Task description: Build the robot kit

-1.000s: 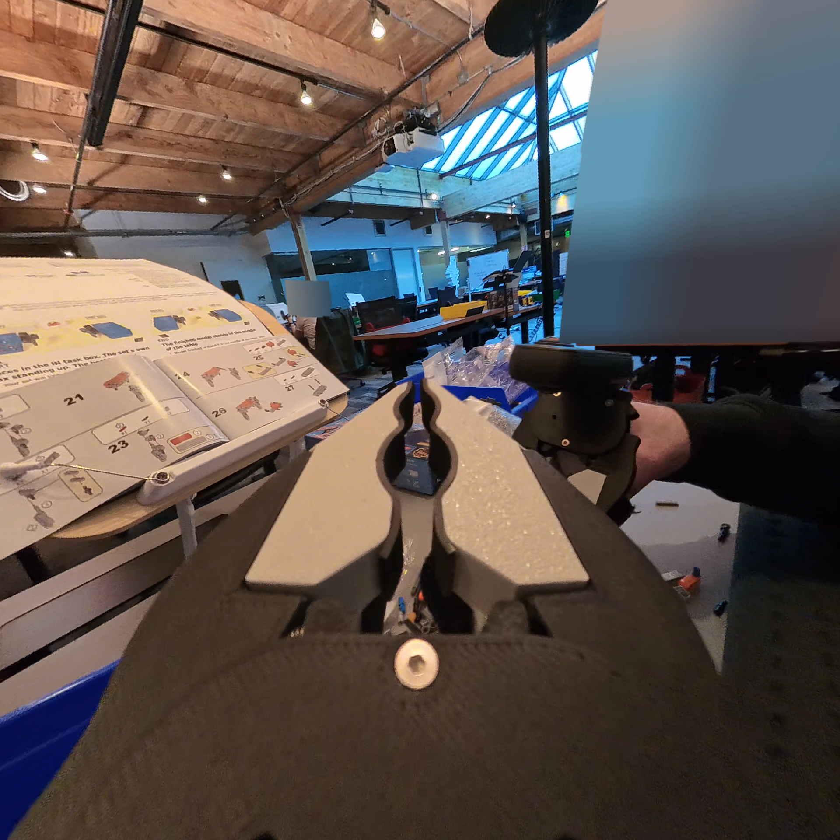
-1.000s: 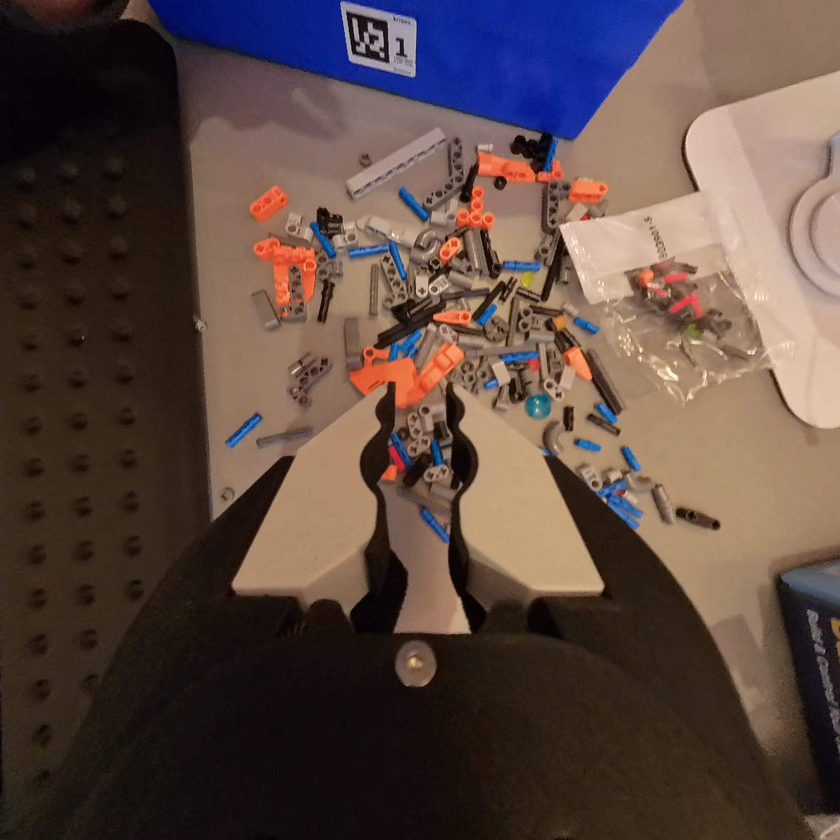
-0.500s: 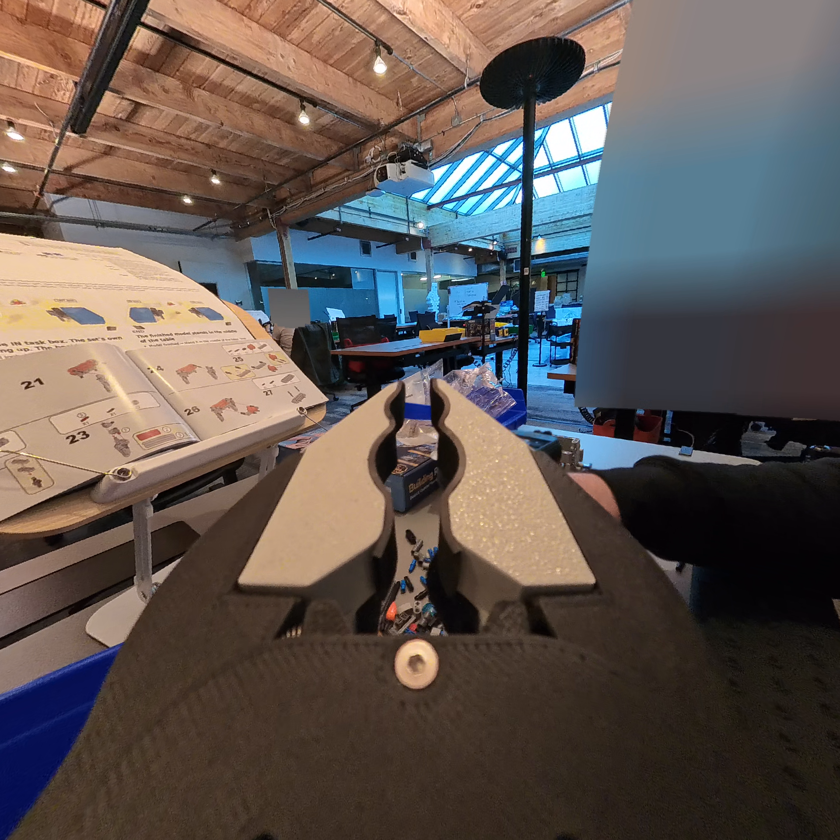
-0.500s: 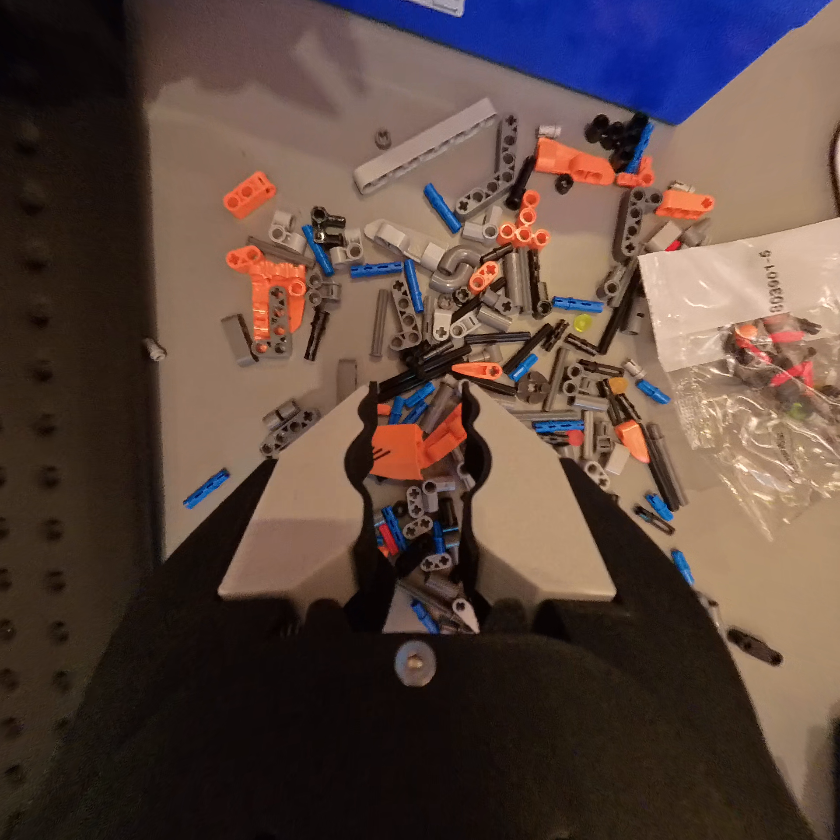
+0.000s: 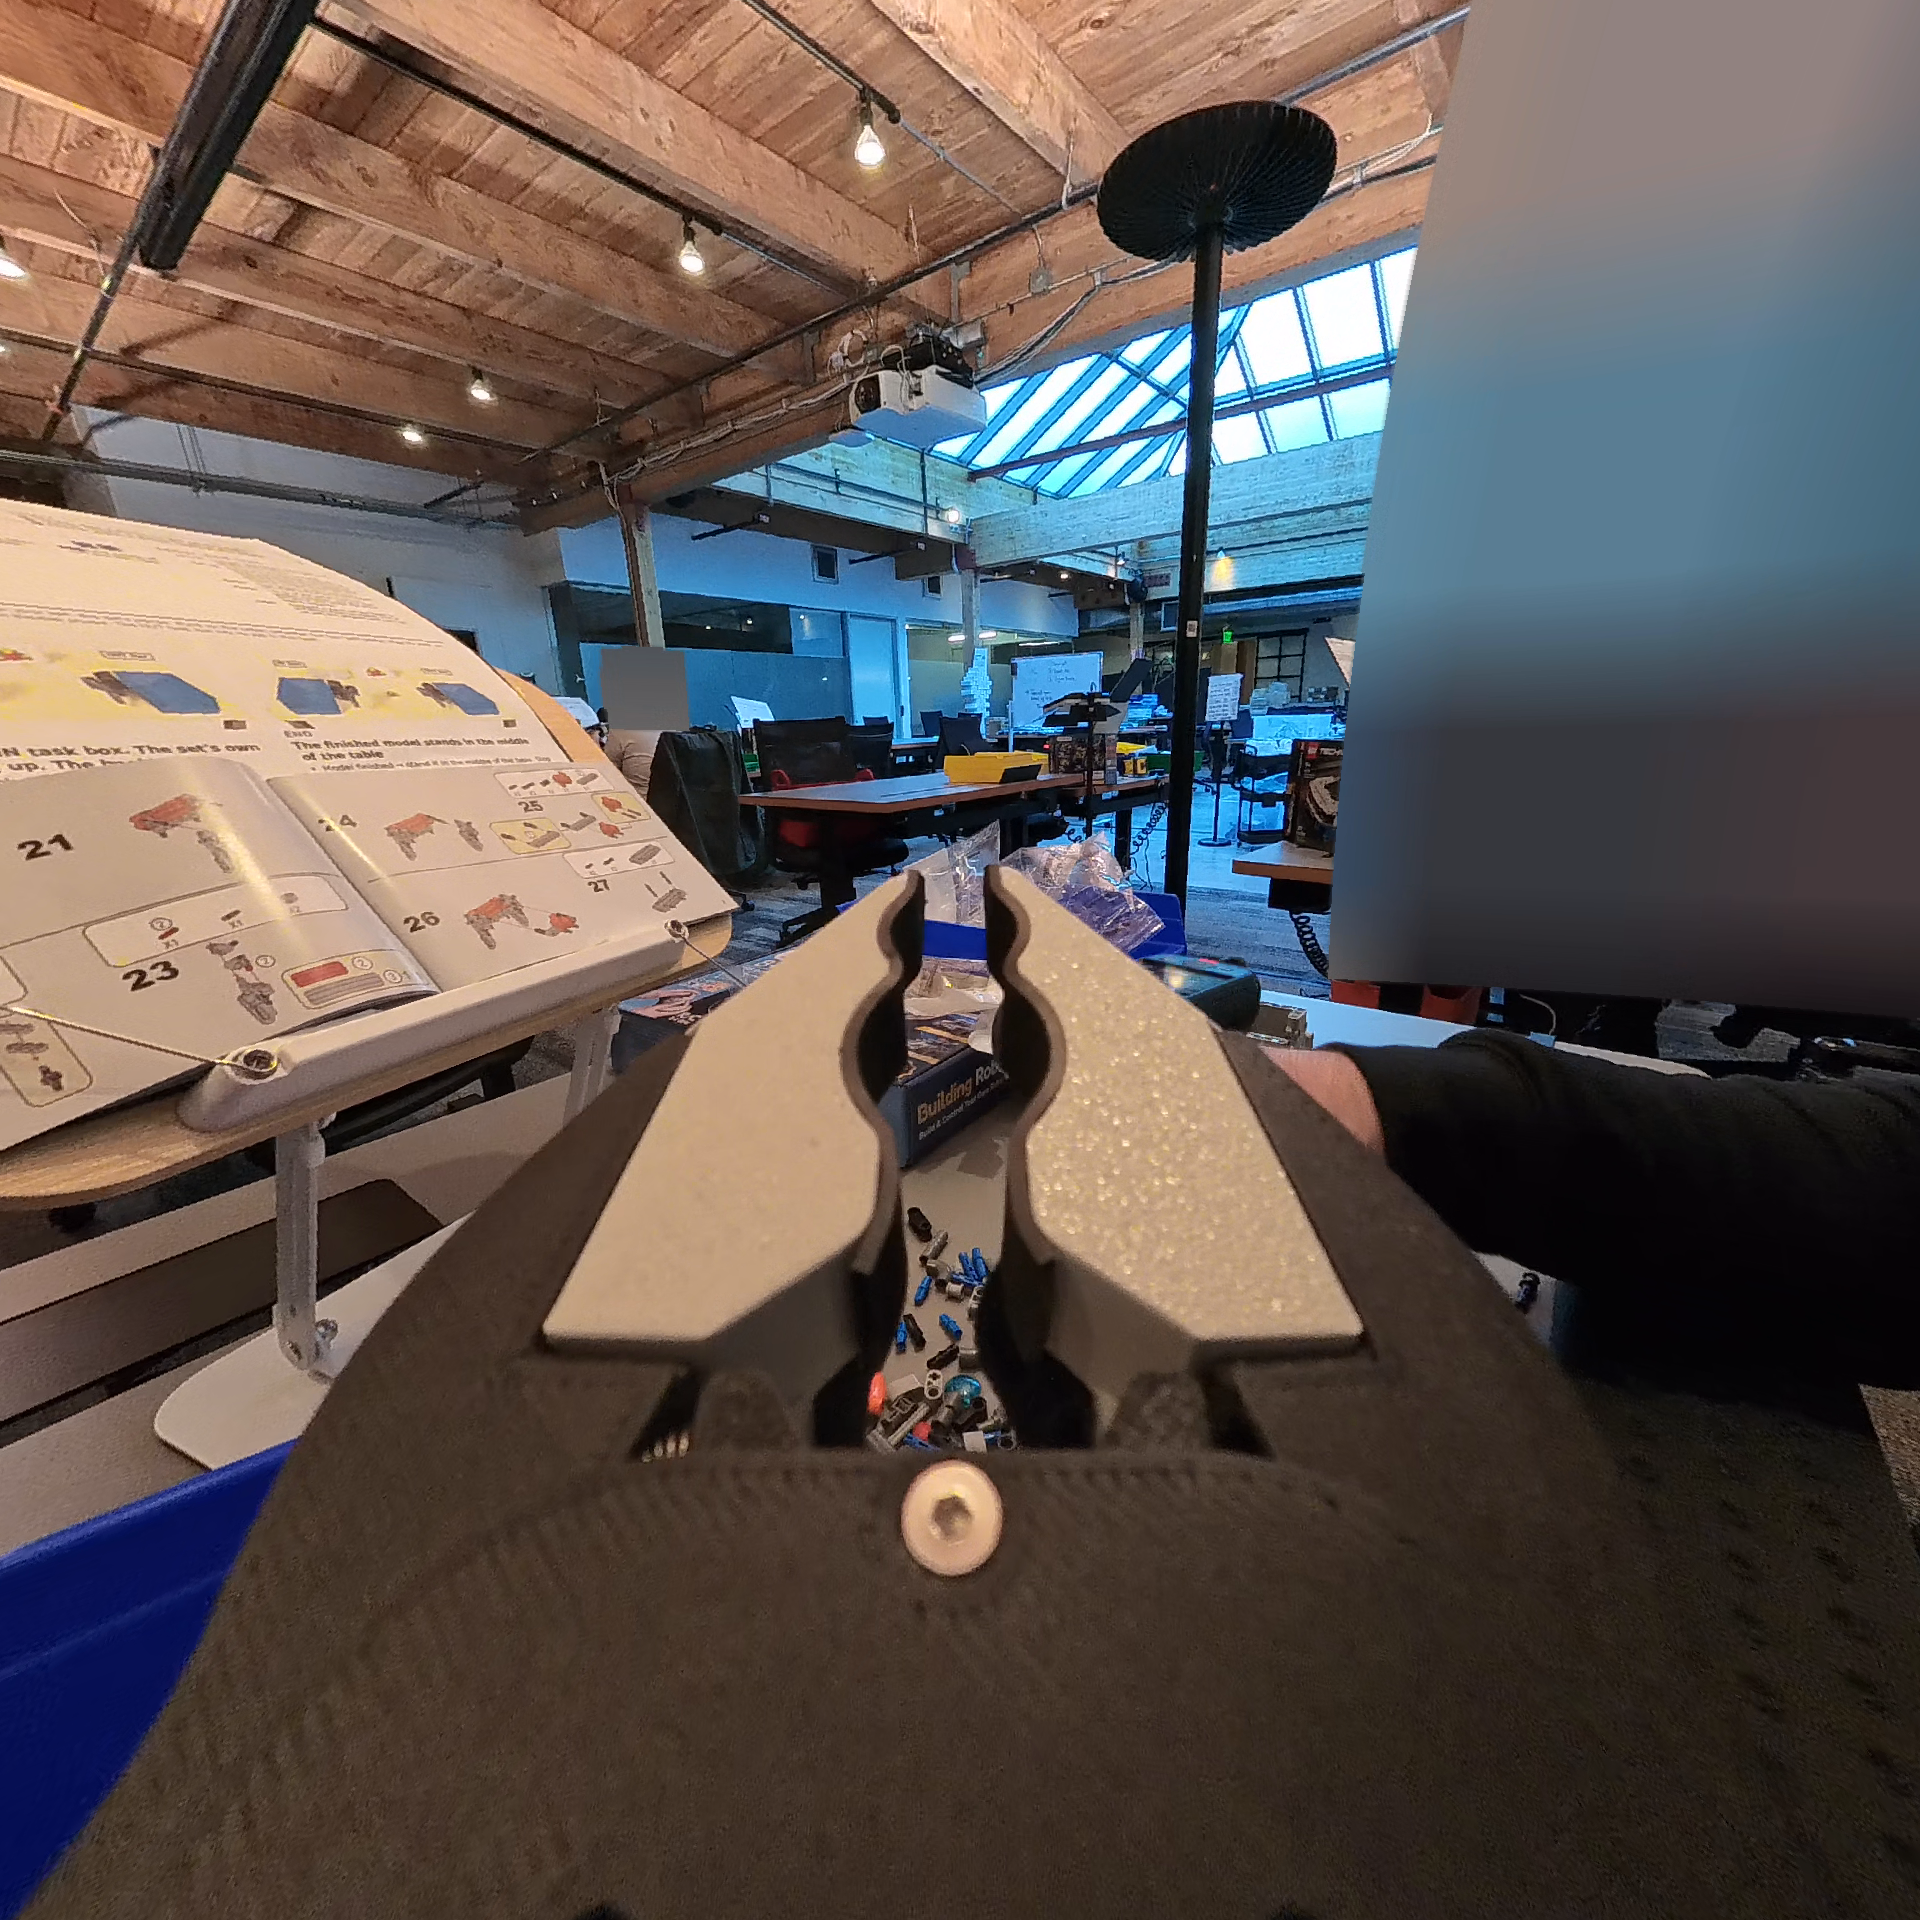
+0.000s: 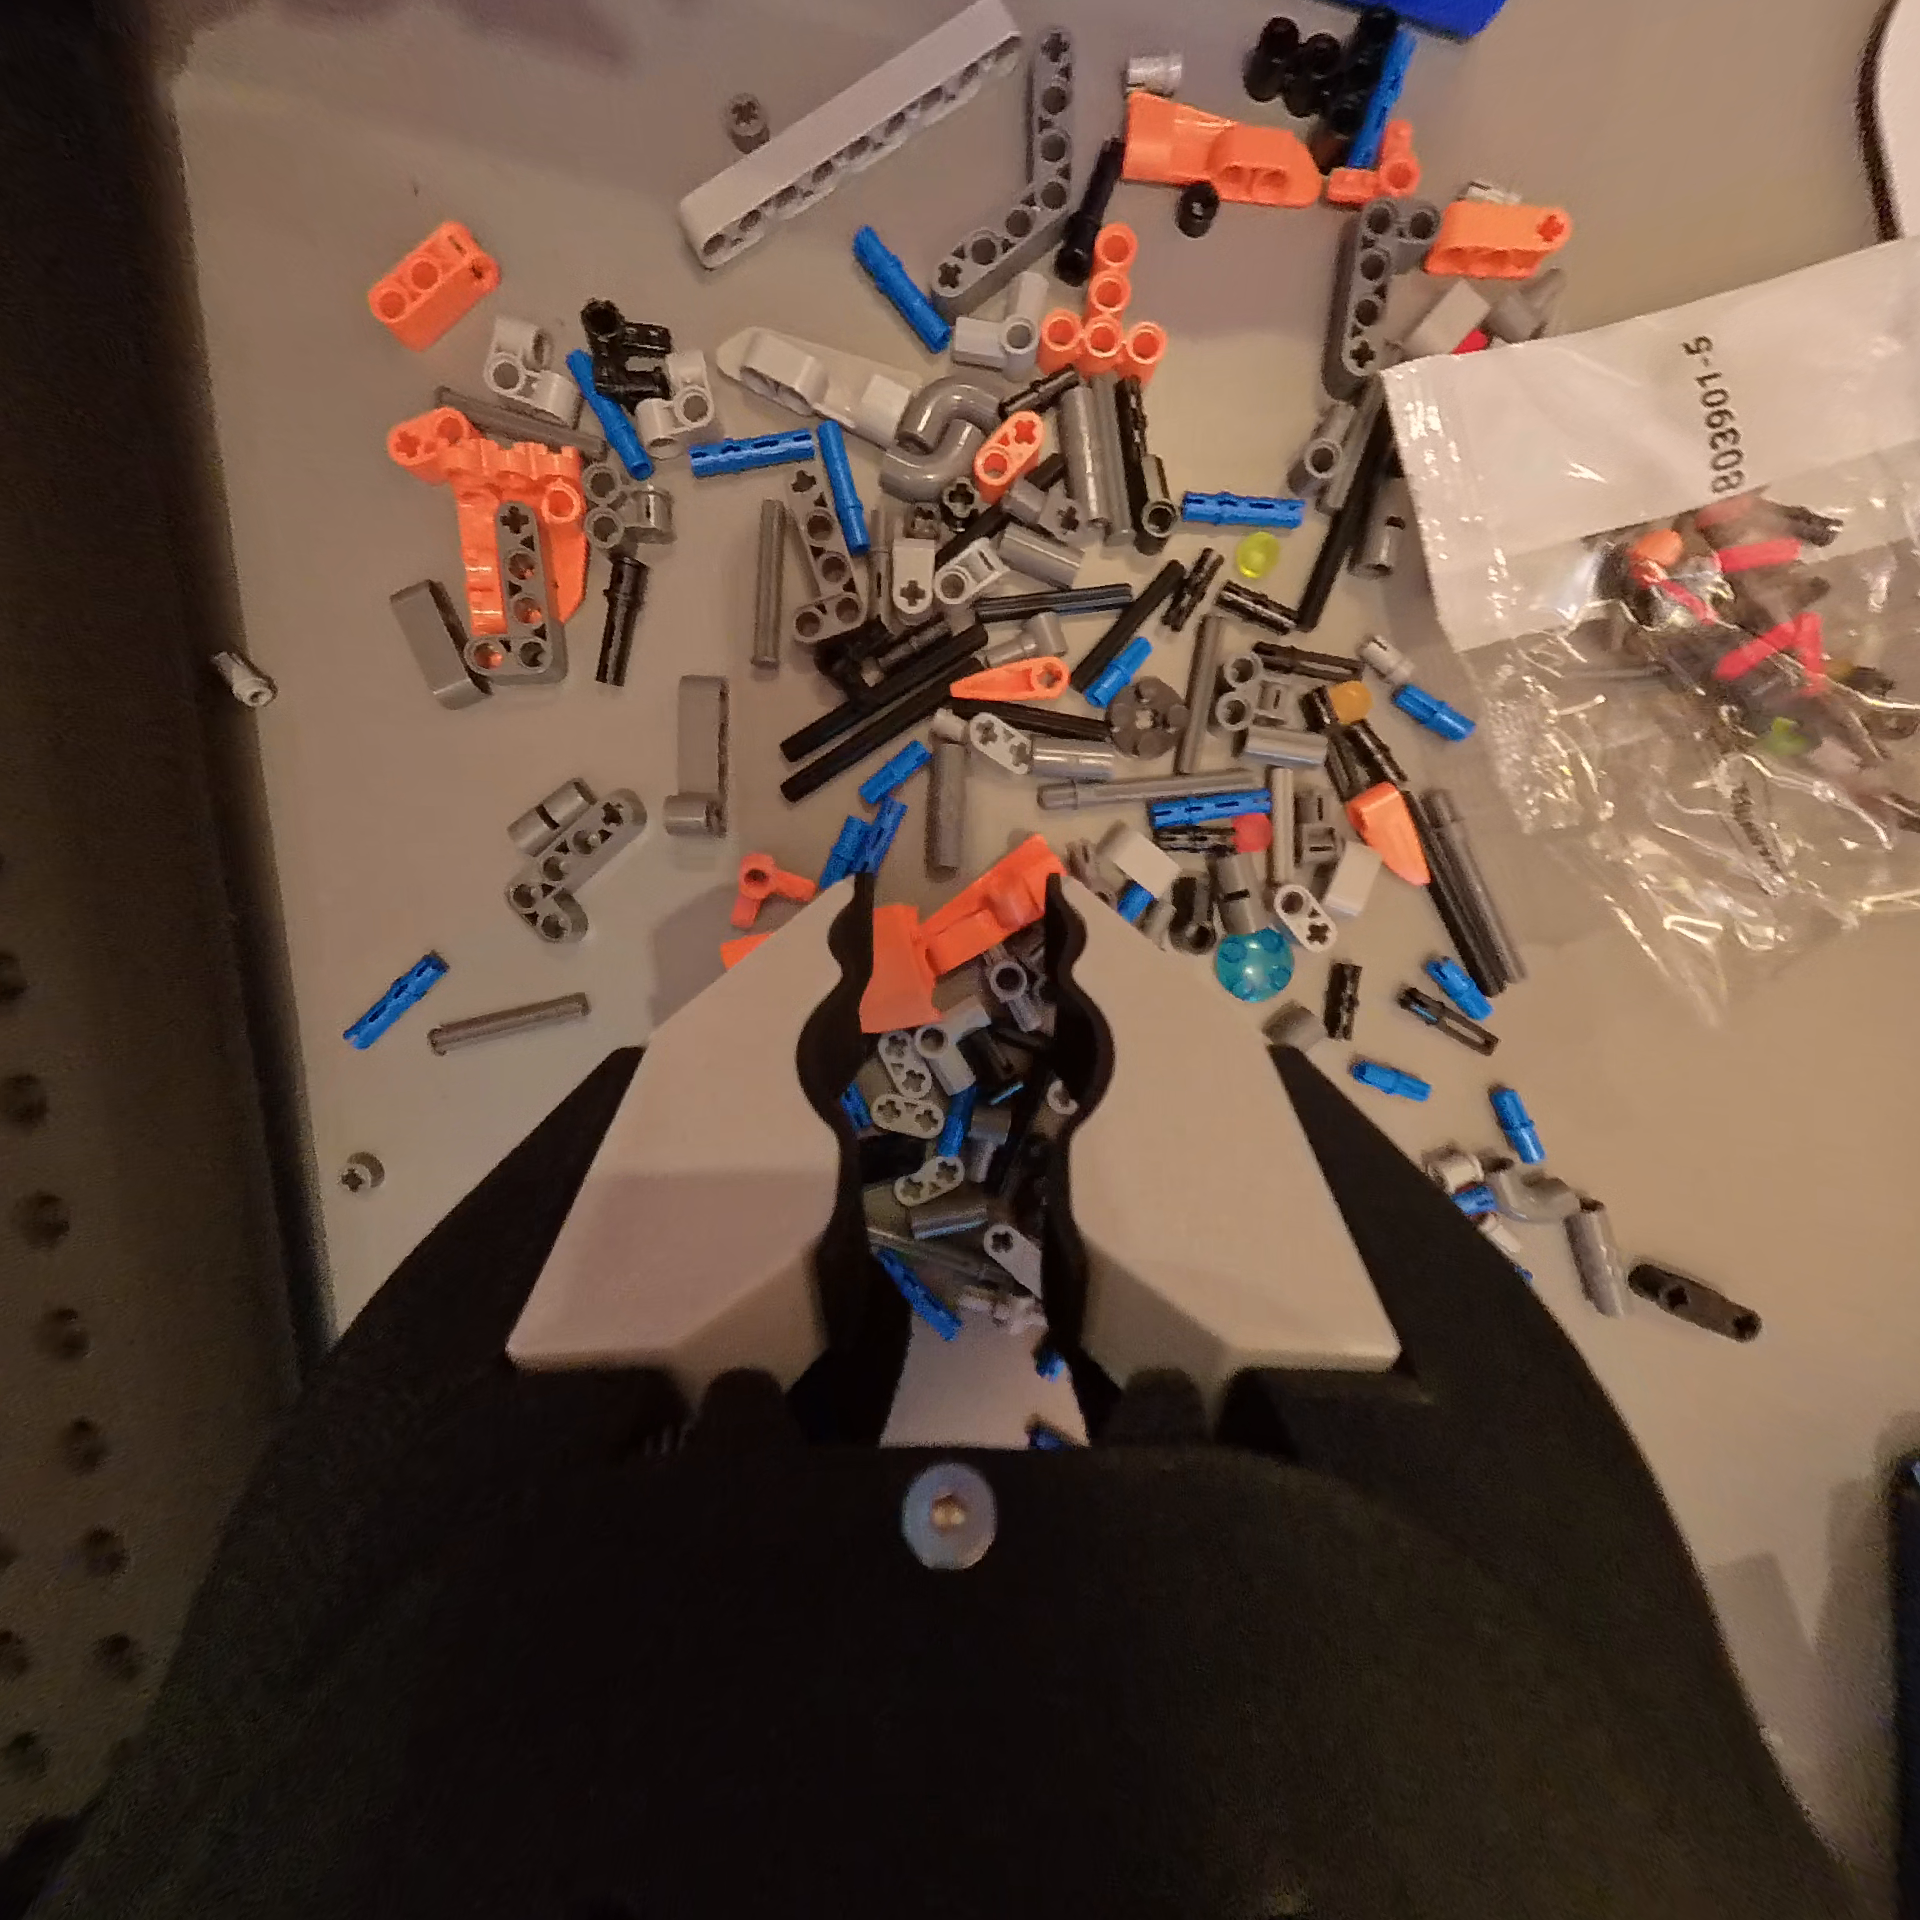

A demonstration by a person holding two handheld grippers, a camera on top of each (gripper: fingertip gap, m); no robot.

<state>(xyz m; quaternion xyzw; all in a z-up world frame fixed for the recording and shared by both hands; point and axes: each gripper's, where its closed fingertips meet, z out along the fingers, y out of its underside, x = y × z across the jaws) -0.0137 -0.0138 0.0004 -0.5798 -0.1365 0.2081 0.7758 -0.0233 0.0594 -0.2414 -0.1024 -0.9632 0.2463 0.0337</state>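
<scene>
My right gripper (image 6: 956,894) is open and hangs low over a pile of small orange, grey, black and blue building parts (image 6: 1039,582) on the grey table. An orange panel piece (image 6: 966,925) lies between its fingertips; the jaws are not closed on it. My left gripper (image 5: 954,904) is held up and level, its jaws a narrow gap apart, with nothing in it. Part of the pile shows through that gap (image 5: 945,1340). A hand in a dark sleeve (image 5: 1610,1195) reaches in from the right of the left wrist view.
An open instruction booklet (image 5: 312,894) rests on a tilted stand at the left. A blue bin (image 5: 94,1662) is at the lower left and a dark blue box (image 5: 945,1091) lies ahead. A clear bag of parts (image 6: 1683,623) lies right of the pile; a black studded mat (image 6: 83,935) lies left. Left tips to right tips: about 25 cm.
My right gripper has dropped closer to the pile and moved forward, so the orange panel now sits between its tips. My left gripper has tilted up, turned slightly, and its jaws have parted a little.
</scene>
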